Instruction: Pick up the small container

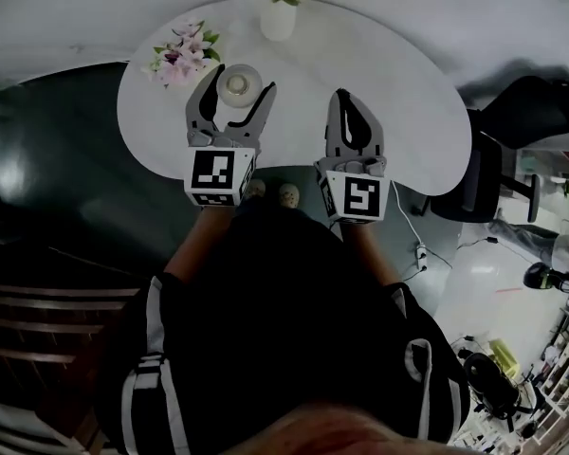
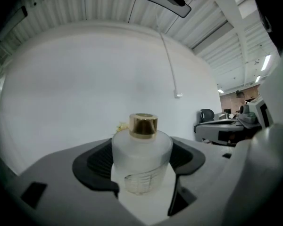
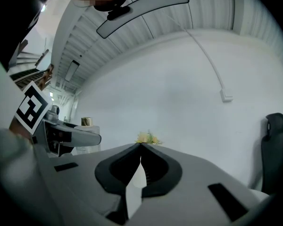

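The small container (image 1: pixel 238 85) is a frosted white bottle with a gold cap (image 2: pixel 143 125), standing on the white round table (image 1: pixel 408 102). My left gripper (image 1: pixel 237 91) has a jaw on each side of it, and both dark pads (image 2: pixel 98 161) press against the bottle's sides (image 2: pixel 142 149). In the left gripper view the bottle fills the gap between the jaws of my left gripper (image 2: pixel 142 166). I cannot tell whether it is lifted off the table. My right gripper (image 1: pixel 349 112) hangs over the table to the right, shut and empty, its tips meeting in the right gripper view (image 3: pixel 140 147).
A white vase of yellow flowers (image 1: pixel 278 15) stands at the table's far edge. A bunch of pink flowers (image 1: pixel 180 60) lies just left of the container. A dark office chair (image 1: pixel 493 173) stands right of the table, and a cable with a power strip (image 1: pixel 419 250) lies on the floor.
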